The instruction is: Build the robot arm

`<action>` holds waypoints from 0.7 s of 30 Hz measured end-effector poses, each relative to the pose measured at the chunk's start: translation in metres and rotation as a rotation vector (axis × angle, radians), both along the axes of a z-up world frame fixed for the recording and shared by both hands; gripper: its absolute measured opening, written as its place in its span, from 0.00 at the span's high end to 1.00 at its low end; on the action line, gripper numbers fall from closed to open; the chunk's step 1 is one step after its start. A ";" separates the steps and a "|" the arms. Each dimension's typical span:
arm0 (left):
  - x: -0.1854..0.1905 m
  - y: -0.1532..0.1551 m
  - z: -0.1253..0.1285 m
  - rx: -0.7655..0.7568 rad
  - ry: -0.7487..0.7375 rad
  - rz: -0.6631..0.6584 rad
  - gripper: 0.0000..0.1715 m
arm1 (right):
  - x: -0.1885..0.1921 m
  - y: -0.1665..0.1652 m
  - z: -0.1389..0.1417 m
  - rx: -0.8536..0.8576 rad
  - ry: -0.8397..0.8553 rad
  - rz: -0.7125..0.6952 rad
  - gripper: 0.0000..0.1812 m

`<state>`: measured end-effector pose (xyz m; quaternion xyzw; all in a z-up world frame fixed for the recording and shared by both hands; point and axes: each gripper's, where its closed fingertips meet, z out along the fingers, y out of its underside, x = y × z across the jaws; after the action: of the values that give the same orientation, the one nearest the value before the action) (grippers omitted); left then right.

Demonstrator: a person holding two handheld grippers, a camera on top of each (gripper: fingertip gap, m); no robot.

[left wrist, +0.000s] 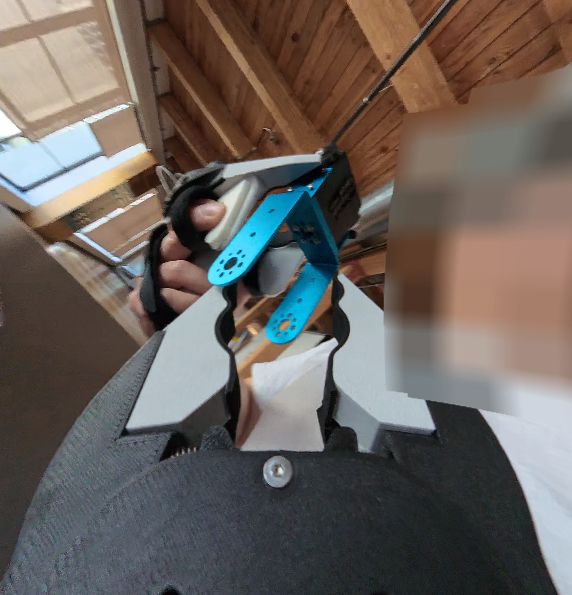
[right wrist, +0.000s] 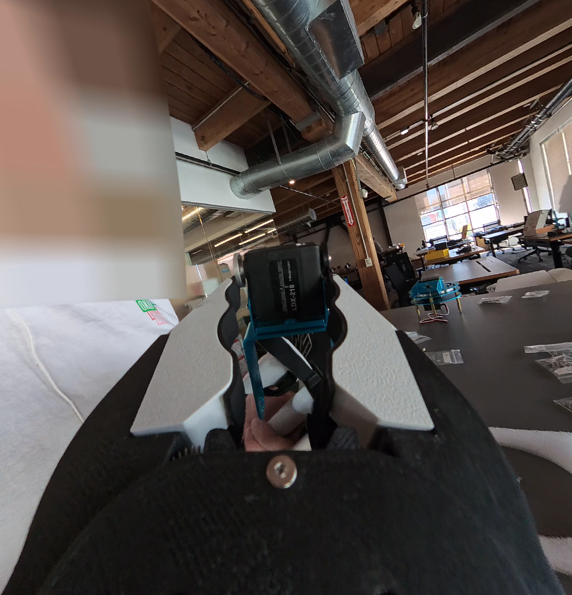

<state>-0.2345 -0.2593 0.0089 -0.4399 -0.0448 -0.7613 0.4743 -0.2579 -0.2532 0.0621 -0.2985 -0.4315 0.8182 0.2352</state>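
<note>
The right tongs [right wrist: 280,289] pinch a black box-shaped servo motor [right wrist: 283,286] seated in a blue anodised metal bracket [right wrist: 286,326], raised well above the dark tabletop [right wrist: 471,338]. On that tabletop lie small clear plastic bags [right wrist: 548,349] of parts I cannot make out. The left tongs [left wrist: 283,301] stand spread, empty, with one perforated arm of the bracket [left wrist: 297,302] reaching between their tips, apparently untouched. A person's gloved hand [left wrist: 178,257] grips the far tool.

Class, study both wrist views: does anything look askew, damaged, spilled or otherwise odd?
Nothing looks damaged or spilled. One oddity: the black servo with its blue bracket is held up in the air, tilted, by the right gripper, well above the dark table where small clear bags lie scattered. The left gripper holds nothing.
</note>
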 end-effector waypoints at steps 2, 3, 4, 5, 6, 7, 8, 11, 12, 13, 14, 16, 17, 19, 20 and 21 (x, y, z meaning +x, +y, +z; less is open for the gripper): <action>-0.012 0.005 -0.017 -0.033 0.199 0.144 0.64 | -0.001 0.004 -0.005 0.045 -0.039 -0.058 0.71; -0.021 0.007 -0.021 -0.042 0.295 0.230 0.59 | -0.001 0.006 -0.009 0.079 -0.065 -0.088 0.71; -0.031 0.007 -0.021 -0.031 0.395 0.319 0.57 | 0.000 0.007 -0.013 0.114 -0.087 -0.115 0.71; -0.038 0.006 -0.018 -0.006 0.497 0.389 0.56 | 0.002 0.009 -0.016 0.144 -0.106 -0.137 0.71; -0.041 0.004 -0.012 0.030 0.590 0.433 0.55 | 0.003 0.010 -0.021 0.168 -0.133 -0.156 0.71; -0.041 0.002 -0.004 0.067 0.667 0.454 0.55 | 0.003 0.012 -0.025 0.196 -0.157 -0.182 0.71; -0.039 0.003 0.004 0.088 0.733 0.461 0.54 | 0.002 0.014 -0.030 0.237 -0.178 -0.217 0.71; -0.033 0.014 0.012 -0.005 0.866 0.420 0.62 | 0.001 0.021 -0.043 0.424 -0.234 -0.365 0.71; -0.028 0.016 0.015 -0.038 0.876 0.389 0.64 | 0.001 0.024 -0.046 0.498 -0.243 -0.420 0.70; -0.023 0.018 0.020 -0.060 0.881 0.369 0.65 | 0.002 0.025 -0.048 0.573 -0.246 -0.467 0.71; -0.020 0.021 0.021 -0.083 0.902 0.370 0.68 | 0.003 0.026 -0.050 0.642 -0.245 -0.511 0.71; -0.015 0.027 0.020 -0.119 0.989 0.405 0.70 | 0.005 0.027 -0.052 0.755 -0.239 -0.594 0.71; -0.013 0.030 0.018 -0.126 1.044 0.429 0.71 | 0.006 0.028 -0.053 0.798 -0.238 -0.625 0.71; -0.012 0.037 0.010 -0.144 1.165 0.477 0.72 | 0.006 0.029 -0.057 0.864 -0.250 -0.679 0.71; -0.012 0.040 0.004 -0.152 1.217 0.489 0.75 | 0.006 0.030 -0.060 0.902 -0.261 -0.701 0.71; -0.011 0.043 -0.002 -0.169 1.257 0.490 0.75 | 0.005 0.031 -0.065 0.947 -0.278 -0.722 0.71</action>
<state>-0.2455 -0.2158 0.0067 -0.8115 0.0818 -0.2252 0.5330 -0.2532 -0.2222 -0.0028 -0.3930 -0.6467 0.3593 0.5461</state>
